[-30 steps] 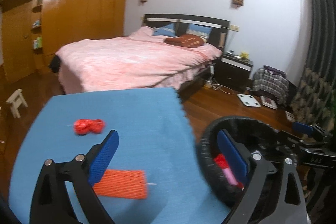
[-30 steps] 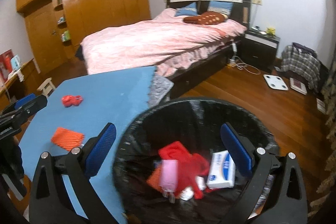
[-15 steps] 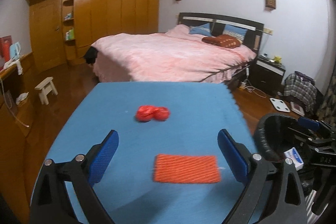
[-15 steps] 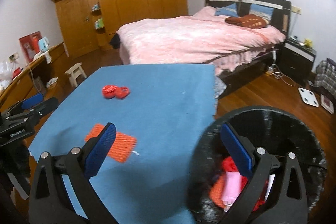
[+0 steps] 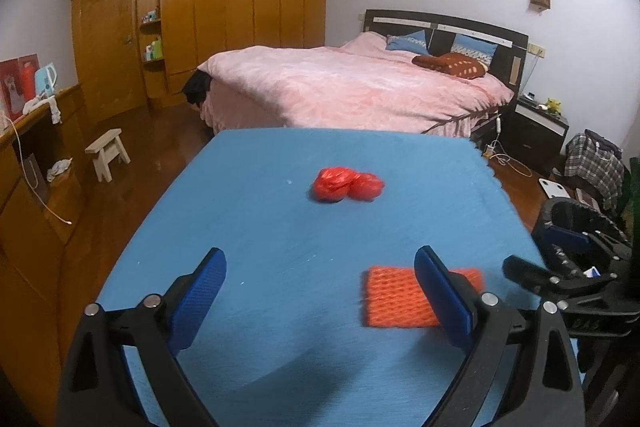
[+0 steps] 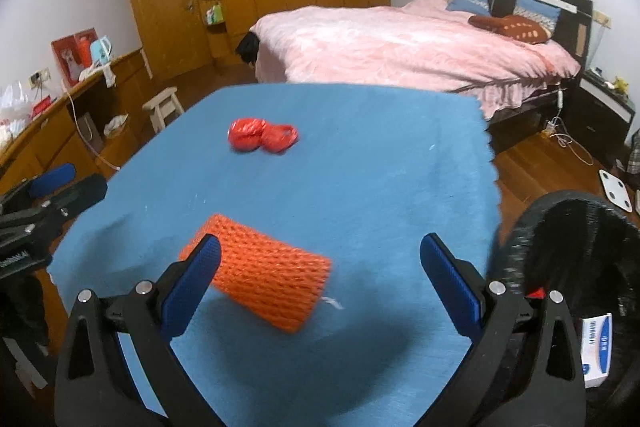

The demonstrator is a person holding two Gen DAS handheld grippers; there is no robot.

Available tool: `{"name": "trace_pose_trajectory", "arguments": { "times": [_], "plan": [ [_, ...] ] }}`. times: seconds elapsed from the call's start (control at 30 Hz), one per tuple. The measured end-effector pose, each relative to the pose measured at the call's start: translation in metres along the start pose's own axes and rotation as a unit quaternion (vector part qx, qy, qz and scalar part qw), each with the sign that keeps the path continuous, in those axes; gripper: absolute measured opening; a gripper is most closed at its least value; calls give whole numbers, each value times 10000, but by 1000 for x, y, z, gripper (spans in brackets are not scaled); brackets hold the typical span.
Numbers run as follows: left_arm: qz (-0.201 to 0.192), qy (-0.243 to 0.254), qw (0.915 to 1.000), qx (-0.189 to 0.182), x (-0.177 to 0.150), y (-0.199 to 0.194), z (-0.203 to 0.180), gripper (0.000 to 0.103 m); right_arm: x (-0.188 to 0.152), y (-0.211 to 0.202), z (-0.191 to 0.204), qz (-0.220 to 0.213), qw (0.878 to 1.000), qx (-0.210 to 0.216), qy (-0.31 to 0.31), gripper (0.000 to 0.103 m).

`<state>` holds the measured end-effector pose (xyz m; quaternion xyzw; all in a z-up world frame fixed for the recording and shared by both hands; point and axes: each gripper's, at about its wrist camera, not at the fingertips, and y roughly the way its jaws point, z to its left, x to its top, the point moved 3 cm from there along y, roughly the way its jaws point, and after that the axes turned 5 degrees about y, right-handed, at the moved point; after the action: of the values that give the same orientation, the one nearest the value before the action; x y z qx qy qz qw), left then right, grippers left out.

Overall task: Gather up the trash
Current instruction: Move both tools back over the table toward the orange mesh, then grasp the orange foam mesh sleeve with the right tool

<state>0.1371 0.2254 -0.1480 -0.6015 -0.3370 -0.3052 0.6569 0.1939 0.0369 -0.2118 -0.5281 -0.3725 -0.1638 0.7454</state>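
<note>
An orange foam net sleeve (image 5: 394,301) (image 6: 264,287) lies on the blue table mat (image 5: 280,211) (image 6: 380,167), near the front right. A crumpled red plastic bag (image 5: 346,185) (image 6: 260,135) lies farther back at mid-mat. My left gripper (image 5: 320,291) is open and empty above the mat; its right finger overlaps the sleeve in view. My right gripper (image 6: 320,275) is open and empty above the mat, with the sleeve between its fingers in view. The black-lined trash bin (image 6: 580,267) (image 5: 576,223) stands off the mat's right edge, with a white and blue box (image 6: 596,351) inside.
A pink bed (image 5: 360,87) stands behind the table. Wooden wardrobes (image 5: 200,27) line the back wall. A small stool (image 5: 108,151) and a wooden counter (image 5: 24,155) are at the left. A nightstand (image 5: 536,131), scale and bags lie on the floor at the right.
Both grippers have swung left, away from the bin and over the blue mat. The orange sleeve and red bag now sit in front of them. Both stay open.
</note>
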Motion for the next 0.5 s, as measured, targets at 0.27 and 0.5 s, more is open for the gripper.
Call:
{"name": "trace_pose_trajectory", "arguments": {
  "times": [0.27, 0.5],
  "plan": [
    [180, -110, 9998, 32, -14, 18, 15, 93, -12, 34, 6, 404, 9990, -99, -131, 97],
    [257, -189, 9995, 35, -18, 27, 23, 93, -17, 48, 6, 626, 9979, -56, -147, 93]
  ]
}}
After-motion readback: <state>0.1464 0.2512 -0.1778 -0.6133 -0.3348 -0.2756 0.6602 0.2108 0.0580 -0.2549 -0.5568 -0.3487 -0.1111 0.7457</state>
